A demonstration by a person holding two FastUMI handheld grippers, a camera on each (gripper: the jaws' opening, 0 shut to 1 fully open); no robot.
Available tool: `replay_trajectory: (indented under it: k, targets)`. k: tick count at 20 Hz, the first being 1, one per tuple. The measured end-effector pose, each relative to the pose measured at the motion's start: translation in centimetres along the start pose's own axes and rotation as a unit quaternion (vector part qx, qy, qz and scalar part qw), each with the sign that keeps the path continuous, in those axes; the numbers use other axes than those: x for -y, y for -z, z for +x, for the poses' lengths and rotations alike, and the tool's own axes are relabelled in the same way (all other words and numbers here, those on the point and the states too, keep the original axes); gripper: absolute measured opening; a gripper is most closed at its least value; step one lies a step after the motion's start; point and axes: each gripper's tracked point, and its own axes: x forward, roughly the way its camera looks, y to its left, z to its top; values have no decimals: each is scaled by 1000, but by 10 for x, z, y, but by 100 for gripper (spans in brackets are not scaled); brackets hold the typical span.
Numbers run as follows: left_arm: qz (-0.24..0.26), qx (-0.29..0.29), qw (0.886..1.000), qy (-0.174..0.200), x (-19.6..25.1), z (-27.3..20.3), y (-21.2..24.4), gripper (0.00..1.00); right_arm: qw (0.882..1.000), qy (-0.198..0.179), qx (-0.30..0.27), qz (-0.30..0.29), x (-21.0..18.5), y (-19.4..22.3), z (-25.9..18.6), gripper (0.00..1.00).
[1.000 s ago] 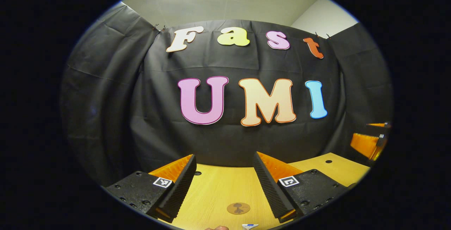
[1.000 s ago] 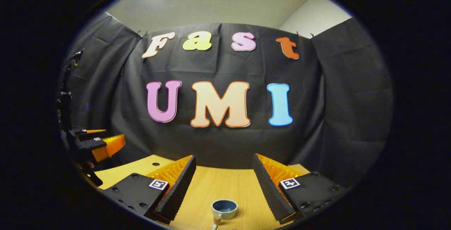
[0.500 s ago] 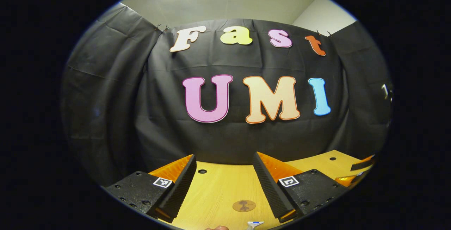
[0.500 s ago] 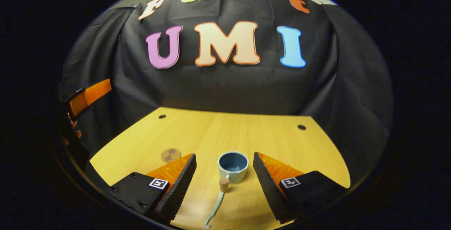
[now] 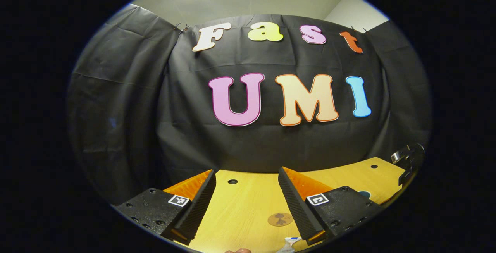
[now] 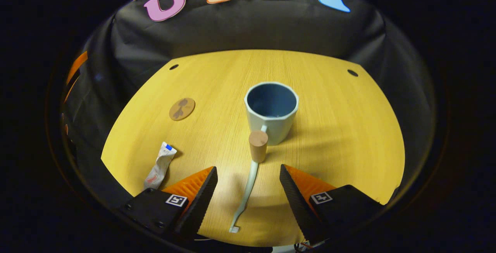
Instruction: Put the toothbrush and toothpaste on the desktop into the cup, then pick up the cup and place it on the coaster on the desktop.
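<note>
Both grippers open, holding nothing. Right gripper (image 6: 246, 200) above brush (image 6: 248, 183), which lies just before cup (image 6: 271, 115). Paste (image 6: 159, 166) left, coaster (image 6: 181, 109) beyond it. Left gripper (image 5: 246, 202) faces coaster.

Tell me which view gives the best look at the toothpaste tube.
The right gripper view: the whole toothpaste tube lies crumpled on the desktop, left of the toothbrush and nearer than the coaster. The left gripper view catches just one end of the tube at its bottom edge.
</note>
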Motion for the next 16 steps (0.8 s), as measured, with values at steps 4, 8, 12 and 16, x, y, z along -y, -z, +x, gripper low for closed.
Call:
replay_trajectory:
  k: [4,8,12,16]
  targets:
    - [3,-15,1000,-10,-11,0,12,93,999,13,-32,-30,3,11,18,99]
    - [-1,-30,999,-16,-18,1,23,94,996,22,-71,-44,4,22,35,99]
    - [-2,-40,999,-19,-23,4,31,94,992,19,-111,-52,3,33,44,92]
    - [2,-55,998,-14,-21,5,40,94,989,7,-125,-76,1,33,45,80]
